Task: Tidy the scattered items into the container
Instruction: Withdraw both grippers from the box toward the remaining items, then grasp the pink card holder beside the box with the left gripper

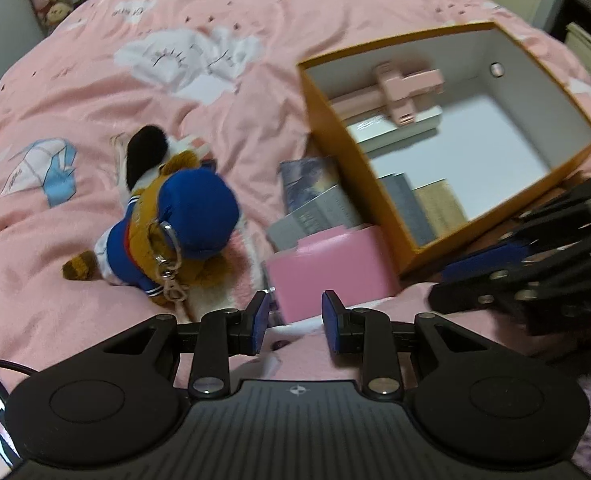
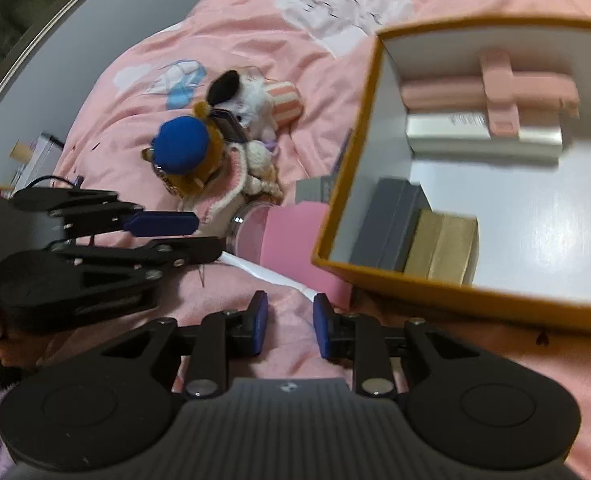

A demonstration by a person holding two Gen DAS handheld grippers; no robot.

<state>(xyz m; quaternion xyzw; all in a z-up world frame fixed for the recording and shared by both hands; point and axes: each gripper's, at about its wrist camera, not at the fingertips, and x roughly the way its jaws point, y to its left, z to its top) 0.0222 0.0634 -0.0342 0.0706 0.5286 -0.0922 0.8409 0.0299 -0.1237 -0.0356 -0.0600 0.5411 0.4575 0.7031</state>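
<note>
**Hovering over a pink bed beside a half-filled box**

Pointing steeply down at a bed covered in a pink quilt (image 1: 95, 60), two hand-held grippers sit low in their own views. In the left wrist view, the left gripper (image 1: 295, 326) fills the bottom centre, its blue-padded jaws a little apart with nothing between them. Just above them lies a pink bottle (image 1: 331, 268) on its side, its clear cap toward the left. The right gripper (image 2: 289, 326), seen in its own view at bottom centre, also has its jaws a little apart and empty, over bare quilt.

An open orange box (image 1: 347, 168) with a white interior occupies the right half of both views. Inside it, along the far wall, lies a pink stick-shaped gadget (image 1: 395, 92) on a white slab; two small boxes, one grey and one gold, sit against the near left wall.

Left of the box, scattered on the quilt, a brown plush toy (image 1: 167, 232) in a blue cap and sailor top lies with a metal keyring clip. A grey carton (image 1: 315, 208) rests between the plush toy and the box, touching the bottle.
</note>
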